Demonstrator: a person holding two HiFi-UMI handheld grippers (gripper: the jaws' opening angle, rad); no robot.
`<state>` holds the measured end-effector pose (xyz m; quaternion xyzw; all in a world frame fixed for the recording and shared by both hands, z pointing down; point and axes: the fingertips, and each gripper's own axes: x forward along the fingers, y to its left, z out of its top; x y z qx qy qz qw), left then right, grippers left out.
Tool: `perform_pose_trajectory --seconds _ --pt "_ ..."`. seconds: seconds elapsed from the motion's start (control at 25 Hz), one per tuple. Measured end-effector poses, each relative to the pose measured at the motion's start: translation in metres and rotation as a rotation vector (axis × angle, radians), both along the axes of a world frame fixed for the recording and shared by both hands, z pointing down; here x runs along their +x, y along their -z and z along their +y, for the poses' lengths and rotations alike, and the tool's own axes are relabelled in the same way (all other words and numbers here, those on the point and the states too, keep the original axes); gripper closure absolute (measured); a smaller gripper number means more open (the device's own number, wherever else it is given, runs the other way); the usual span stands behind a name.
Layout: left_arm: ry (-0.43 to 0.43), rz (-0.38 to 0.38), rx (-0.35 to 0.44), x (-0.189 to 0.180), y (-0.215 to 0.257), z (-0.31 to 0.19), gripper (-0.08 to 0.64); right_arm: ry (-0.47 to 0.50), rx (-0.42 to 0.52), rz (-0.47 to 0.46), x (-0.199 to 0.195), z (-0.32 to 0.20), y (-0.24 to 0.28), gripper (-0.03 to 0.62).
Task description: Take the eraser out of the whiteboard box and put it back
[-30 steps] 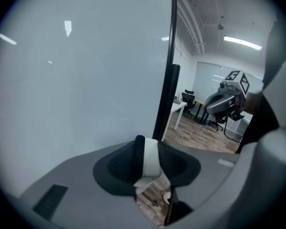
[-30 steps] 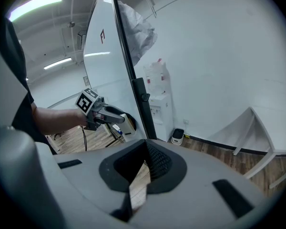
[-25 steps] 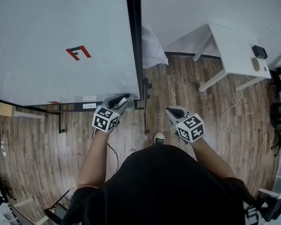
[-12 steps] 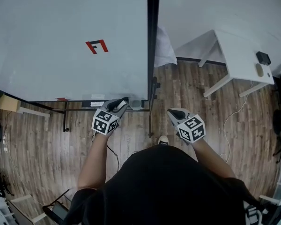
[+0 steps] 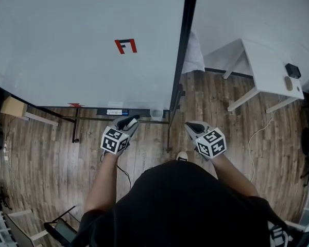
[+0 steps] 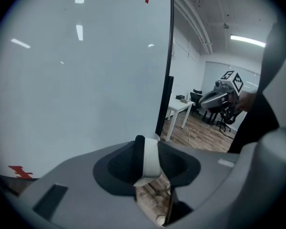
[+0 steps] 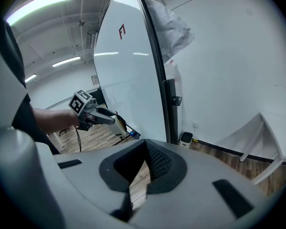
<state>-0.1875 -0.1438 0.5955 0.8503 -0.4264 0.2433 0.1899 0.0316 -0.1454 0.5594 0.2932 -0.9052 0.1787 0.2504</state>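
Eraser [image 6: 150, 160]: pinched in my left gripper [image 5: 130, 121], near the whiteboard [image 5: 67, 50] bottom edge.
Right gripper [image 7: 144, 151]: mine too, jaws pressed together, empty.

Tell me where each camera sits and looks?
Head view: on the head, looking steeply down at the whiteboard; shows arms, left tongs, right tongs.
Left gripper view: on left tongs, facing the whiteboard; jaws hold the eraser.
Right gripper view: on right tongs, facing the whiteboard's edge; jaws empty.
Shared: each gripper view shows the other tongs.
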Motion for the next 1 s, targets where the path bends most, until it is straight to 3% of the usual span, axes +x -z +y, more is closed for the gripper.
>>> perform_pose_trajectory --seconds 1.0 --pt "0.003 -0.02 0.003 -0.027 -0.015 0.053 0.407 0.0 -0.007 0.01 -0.022 0.041 -0.002 0.598"
